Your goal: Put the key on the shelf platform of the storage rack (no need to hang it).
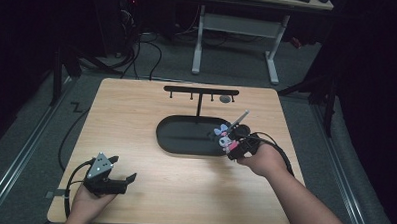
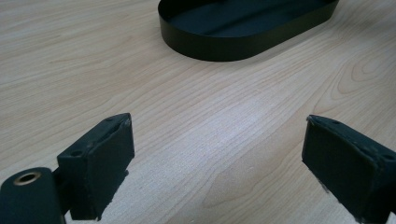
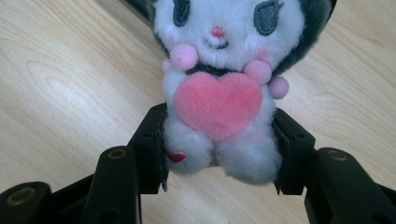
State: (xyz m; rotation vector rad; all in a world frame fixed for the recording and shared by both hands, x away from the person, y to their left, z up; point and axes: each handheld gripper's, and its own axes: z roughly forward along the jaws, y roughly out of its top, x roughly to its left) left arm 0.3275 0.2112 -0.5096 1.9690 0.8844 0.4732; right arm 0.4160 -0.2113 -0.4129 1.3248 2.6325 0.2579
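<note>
Pink-hearted white plush toy (image 3: 217, 100) sits clamped at its lower body in our right gripper (image 3: 219, 154), beside the black oval tray (image 1: 185, 144) — our left gripper (image 2: 217, 172) gapes wide, holding nothing.

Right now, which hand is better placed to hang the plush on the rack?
Right. The right tongs already clamp the plush toy beside the black tray, near the hook rack. The left tongs stand open over bare table, farther from the rack.
</note>
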